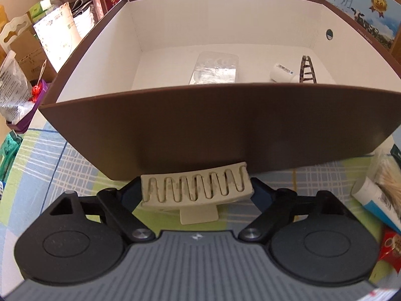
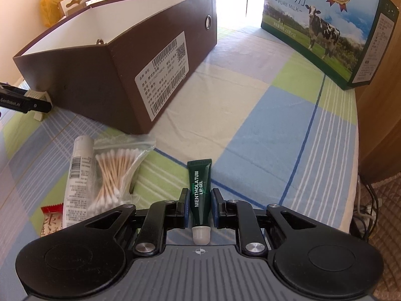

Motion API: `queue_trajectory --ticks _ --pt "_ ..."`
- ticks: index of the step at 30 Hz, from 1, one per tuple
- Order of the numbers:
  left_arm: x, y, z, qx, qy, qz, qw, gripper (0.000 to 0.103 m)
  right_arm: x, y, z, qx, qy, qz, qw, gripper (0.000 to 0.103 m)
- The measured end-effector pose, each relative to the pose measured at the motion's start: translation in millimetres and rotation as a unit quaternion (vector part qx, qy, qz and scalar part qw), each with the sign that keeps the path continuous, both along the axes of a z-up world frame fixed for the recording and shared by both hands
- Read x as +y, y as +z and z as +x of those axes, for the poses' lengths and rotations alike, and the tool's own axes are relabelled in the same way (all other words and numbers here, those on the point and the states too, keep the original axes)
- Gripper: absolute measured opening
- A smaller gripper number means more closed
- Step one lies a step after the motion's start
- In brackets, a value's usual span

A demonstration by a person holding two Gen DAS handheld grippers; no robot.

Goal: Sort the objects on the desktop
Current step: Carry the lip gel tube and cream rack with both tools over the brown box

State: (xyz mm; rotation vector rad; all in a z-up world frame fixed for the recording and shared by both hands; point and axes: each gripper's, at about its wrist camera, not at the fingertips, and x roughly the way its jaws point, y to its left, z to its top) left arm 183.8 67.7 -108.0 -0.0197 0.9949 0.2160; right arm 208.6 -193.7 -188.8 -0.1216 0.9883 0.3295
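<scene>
The left gripper (image 1: 196, 190) holds a cream hair claw clip (image 1: 195, 186) across its wide-set jaws, which press on the clip's two ends. The clip hangs just in front of the near wall of a brown cardboard box (image 1: 200, 135), low against that wall, so the wall stands between the clip and the box's white inside. On the box floor lie a clear plastic packet (image 1: 215, 71), a small white bottle (image 1: 283, 72) on its side and a dark patterned hair clip (image 1: 307, 71) standing beside the bottle.

The right gripper (image 2: 199, 207) has its jaws clamped on a dark green lip gel tube (image 2: 199, 193), white cap toward the camera and crimped end pointing away, over the checked cloth (image 2: 250, 115) that covers the worktop. To its left on the cloth lie a bag of cotton swabs (image 2: 112, 175) and, touching it, a white tube (image 2: 76, 180) with a barcode; a red packet (image 2: 51, 219) sits at the white tube's near end. The brown box rests beyond them, its printed label (image 2: 163, 75) facing the right wrist camera, and the left gripper with the cream clip shows at the box's left corner. A pure milk carton (image 2: 325, 30) with a cow picture stands well apart at the far right. Bags and boxes crowd the space behind the brown box on the left.
</scene>
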Motion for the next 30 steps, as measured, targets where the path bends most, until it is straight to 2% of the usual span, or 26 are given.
queue_trajectory --ticks 7,15,25,30 --pt "7.0 -0.5 -14.8 0.007 -0.006 0.017 0.9998 0.086 1.8 -0.6 -1.0 -0.005 -0.008 -0.003 1.000 0.015" --pt "14.3 2.8 -39.2 0.014 -0.002 0.015 0.9998 0.086 7.8 1.5 -2.2 -0.008 -0.021 -0.021 1.000 0.014" --pt "15.0 22.1 -56.3 -0.008 -0.011 0.020 0.9997 0.086 18.0 3.3 -7.6 -0.001 -0.046 -0.056 0.997 0.014" --pt "8.2 33.1 -67.1 -0.016 -0.012 0.019 0.9996 0.086 10.4 11.9 -16.1 -0.002 -0.078 -0.041 0.996 0.014"
